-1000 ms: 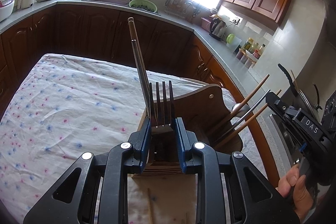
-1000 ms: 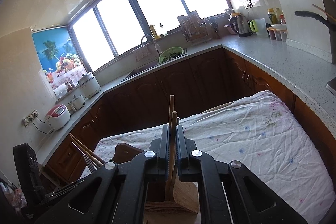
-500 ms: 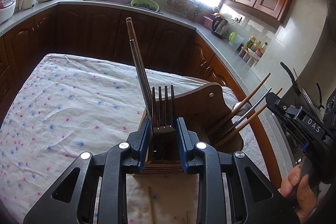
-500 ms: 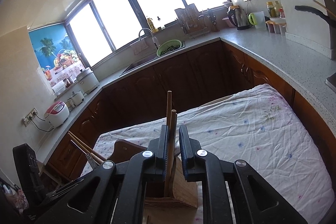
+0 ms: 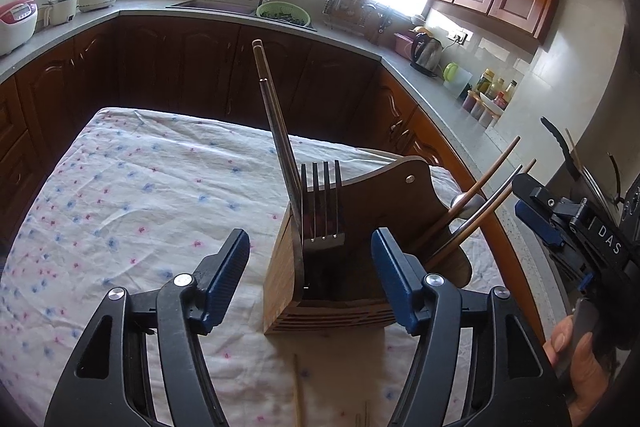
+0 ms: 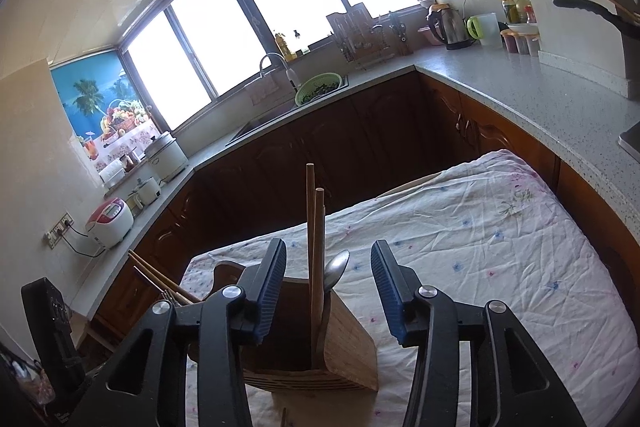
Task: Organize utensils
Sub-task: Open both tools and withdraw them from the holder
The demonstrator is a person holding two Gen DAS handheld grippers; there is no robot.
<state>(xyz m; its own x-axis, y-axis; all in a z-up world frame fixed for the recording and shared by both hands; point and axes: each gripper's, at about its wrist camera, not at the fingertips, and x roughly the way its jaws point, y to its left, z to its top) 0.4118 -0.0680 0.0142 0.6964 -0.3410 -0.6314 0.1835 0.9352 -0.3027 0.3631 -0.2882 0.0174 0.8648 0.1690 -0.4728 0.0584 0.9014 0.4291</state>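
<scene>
Wooden holder [image 5: 332, 291] holds fork [image 5: 322, 205], chopsticks [image 6: 315, 247], probably spoon [image 6: 336, 269].

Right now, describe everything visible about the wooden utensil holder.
The wooden utensil holder is a brown, layered-wood box with a curved back panel bearing a metal rivet. It stands upright on the floral tablecloth. A fork, tines up, and long chopsticks stand in one compartment; wooden chopsticks and a spoon in another. Neither open gripper touches it.
</scene>
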